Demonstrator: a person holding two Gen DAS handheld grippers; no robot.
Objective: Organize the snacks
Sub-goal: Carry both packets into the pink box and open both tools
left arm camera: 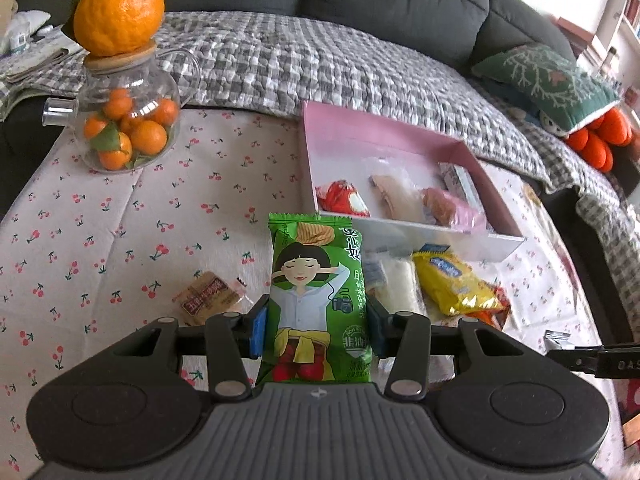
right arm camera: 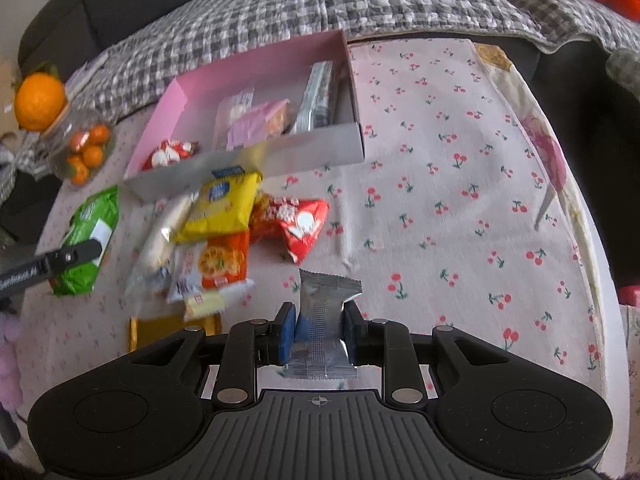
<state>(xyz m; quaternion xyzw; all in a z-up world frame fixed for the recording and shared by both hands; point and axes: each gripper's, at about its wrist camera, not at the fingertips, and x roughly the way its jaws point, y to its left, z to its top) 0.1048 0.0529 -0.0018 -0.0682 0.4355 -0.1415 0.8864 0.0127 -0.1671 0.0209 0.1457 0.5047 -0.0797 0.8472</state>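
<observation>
My left gripper [left arm camera: 316, 320] is shut on a green snack packet [left arm camera: 316, 296] with a cartoon girl, held above the table in front of the pink box [left arm camera: 360, 136]. The same packet also shows in the right wrist view [right arm camera: 90, 236]. My right gripper [right arm camera: 318, 330] is shut on a silver foil packet [right arm camera: 324, 312], to the right of a snack pile. The pile holds a yellow packet [right arm camera: 224, 204], a red packet [right arm camera: 300, 224], an orange packet [right arm camera: 222, 260] and a pale wrapped roll [right arm camera: 160, 240]. The pink box [right arm camera: 256, 68] holds several snacks.
A glass teapot of small oranges [left arm camera: 128, 120] with a big orange [left arm camera: 120, 8] on its lid stands at the table's far left. A small brown snack [left arm camera: 208, 296] lies left of my left gripper. A checked-blanket sofa [left arm camera: 320, 60] runs behind the cherry-print tablecloth [right arm camera: 460, 200].
</observation>
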